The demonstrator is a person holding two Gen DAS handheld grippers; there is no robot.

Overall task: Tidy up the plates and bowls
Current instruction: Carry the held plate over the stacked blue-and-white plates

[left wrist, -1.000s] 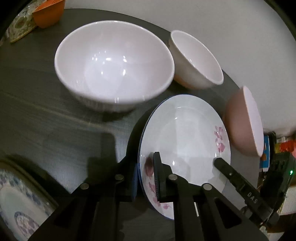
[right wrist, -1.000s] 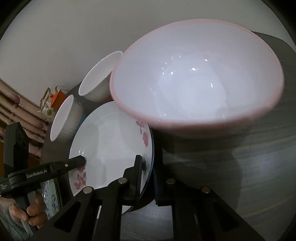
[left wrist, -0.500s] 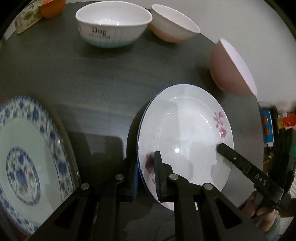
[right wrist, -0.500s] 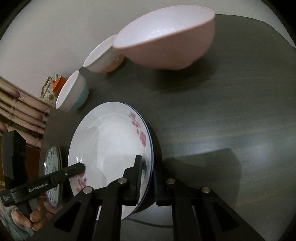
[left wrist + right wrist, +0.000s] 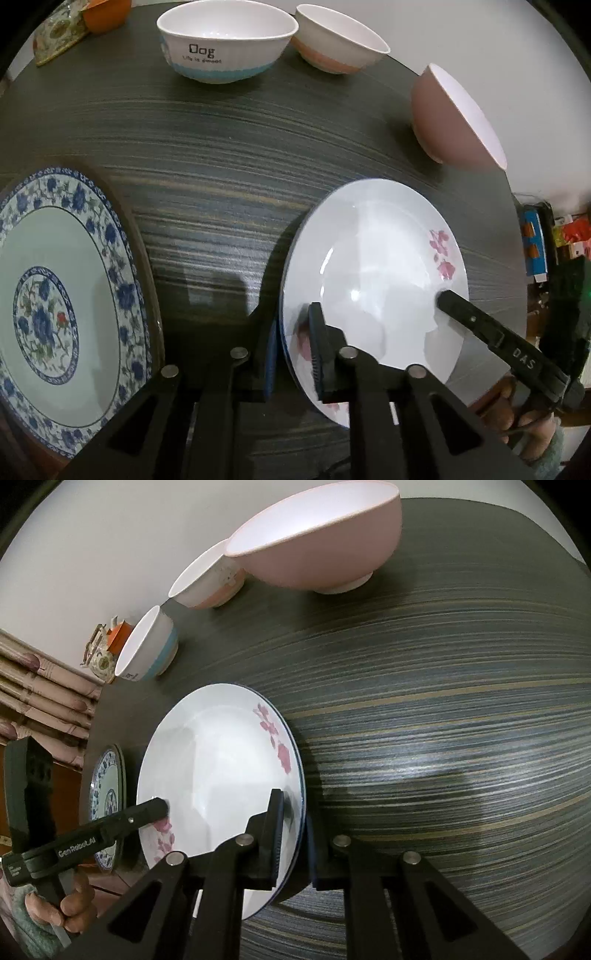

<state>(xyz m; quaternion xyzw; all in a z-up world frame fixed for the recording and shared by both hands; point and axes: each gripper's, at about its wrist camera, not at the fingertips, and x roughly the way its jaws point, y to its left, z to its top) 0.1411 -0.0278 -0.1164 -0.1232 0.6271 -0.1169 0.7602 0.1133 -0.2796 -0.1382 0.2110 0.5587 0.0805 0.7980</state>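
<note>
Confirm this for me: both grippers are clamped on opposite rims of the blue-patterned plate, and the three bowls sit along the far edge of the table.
Wrong plate. The left gripper and right gripper are clamped on the white plate with pink flowers. The blue-patterned plate lies untouched off to the side, as the left wrist view shows. The rest stands: the three bowls sit along the table's far edge.

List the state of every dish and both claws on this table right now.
Flowered white plate: clamped at opposite rims by both claws.
Left claw: shut on the plate.
Right claw: shut on the plate.
Blue patterned plate: flat on the table, free.
Dog bowl: upright, empty.
Pink bowl: upright, empty.
</note>
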